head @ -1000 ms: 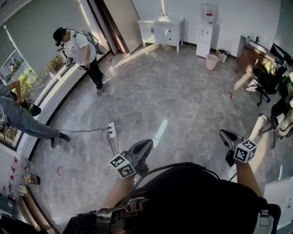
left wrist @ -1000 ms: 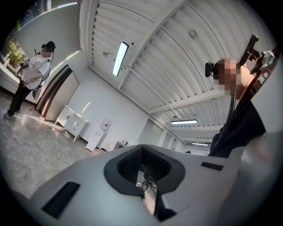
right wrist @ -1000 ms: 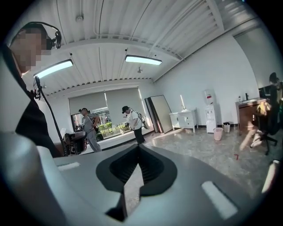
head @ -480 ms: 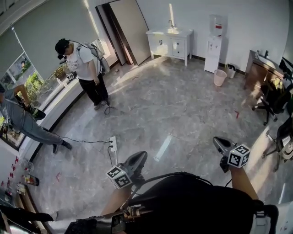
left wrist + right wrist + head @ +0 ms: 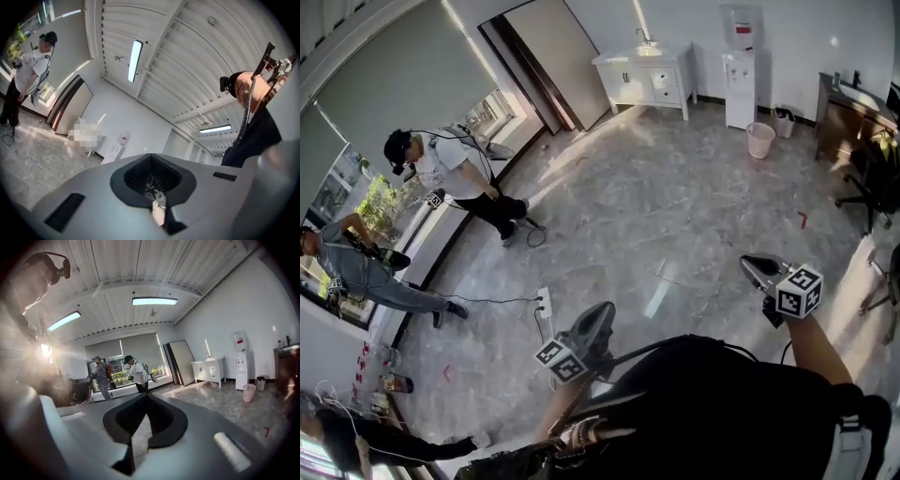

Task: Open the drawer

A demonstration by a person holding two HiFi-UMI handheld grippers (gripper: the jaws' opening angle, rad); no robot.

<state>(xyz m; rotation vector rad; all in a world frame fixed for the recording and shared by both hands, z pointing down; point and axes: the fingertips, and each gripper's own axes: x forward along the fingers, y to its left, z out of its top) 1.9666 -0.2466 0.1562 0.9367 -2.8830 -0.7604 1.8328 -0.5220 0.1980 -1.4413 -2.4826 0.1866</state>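
Drawer fronts show on the right half of a white cabinet against the far wall, between a leaning panel and a dispenser. They all look pushed in flush, so the task has not begun. A wide stretch of marble floor lies between the cabinet and the person wearing the camera, putting the drawer well out of reach.

The left hand-held gripper and right hand-held gripper are both carried low in front of the body, roughly level and aimed across the room. That reads as a pose for crossing the floor, not a reach. In the left gripper view the jaws meet with nothing between them, and the camera tips up toward the ceiling. In the right gripper view the jaws are likewise pressed together and empty. There the cabinet sits far off to their right, beside the dispenser. Jaws kept together suit this carry, since nothing is near enough to grasp. They would have to part before taking a drawer's knob.

A person in a white shirt works by the window at the left. A power strip with its cord lies on the floor ahead and to the left. The cord could snag a foot if the path drifts that way, but the straight line to the cabinet looks unobstructed.
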